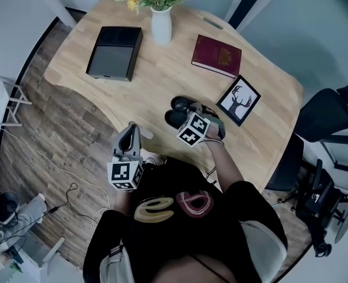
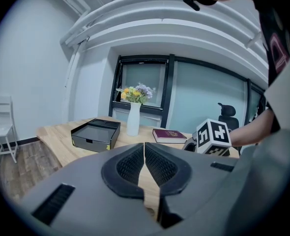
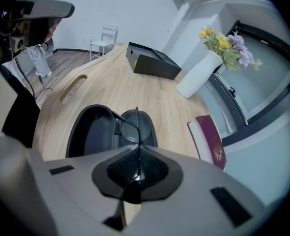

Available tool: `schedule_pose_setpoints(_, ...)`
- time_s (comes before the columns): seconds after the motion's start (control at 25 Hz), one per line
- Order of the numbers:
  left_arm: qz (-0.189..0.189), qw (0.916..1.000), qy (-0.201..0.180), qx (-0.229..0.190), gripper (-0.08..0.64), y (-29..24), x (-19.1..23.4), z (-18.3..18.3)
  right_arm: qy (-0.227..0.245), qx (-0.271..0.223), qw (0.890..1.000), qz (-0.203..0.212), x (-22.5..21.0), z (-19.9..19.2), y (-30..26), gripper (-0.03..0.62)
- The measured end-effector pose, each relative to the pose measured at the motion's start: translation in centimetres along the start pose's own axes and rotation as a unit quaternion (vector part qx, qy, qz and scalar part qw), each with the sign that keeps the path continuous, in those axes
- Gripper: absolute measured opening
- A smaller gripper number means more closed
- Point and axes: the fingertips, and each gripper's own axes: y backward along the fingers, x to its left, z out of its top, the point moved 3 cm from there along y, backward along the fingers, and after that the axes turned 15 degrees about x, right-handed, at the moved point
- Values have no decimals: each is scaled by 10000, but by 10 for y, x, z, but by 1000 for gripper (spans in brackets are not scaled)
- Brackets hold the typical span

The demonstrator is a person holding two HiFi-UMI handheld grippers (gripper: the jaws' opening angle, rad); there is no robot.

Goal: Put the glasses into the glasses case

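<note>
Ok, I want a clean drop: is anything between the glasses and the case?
Nothing visible stands between them. The right gripper is shut on a temple of the glasses, which hang over the open glasses case. What shows of the case's inside looks empty.

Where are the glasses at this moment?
The glasses are pinched by one temple in the right gripper, over the open glasses case, which lies near the table's front edge, left of the framed deer picture in the head view.

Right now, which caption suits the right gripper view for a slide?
Right gripper, shut on the glasses by one temple, holds them at the open glasses case.
</note>
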Motion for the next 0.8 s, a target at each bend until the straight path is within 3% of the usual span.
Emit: schedule_pose_setpoints(0.8, 37, 10000, -18, -10, 18, 0, 9, 7, -57, 204, 9997, -98, 2, 3, -20, 17)
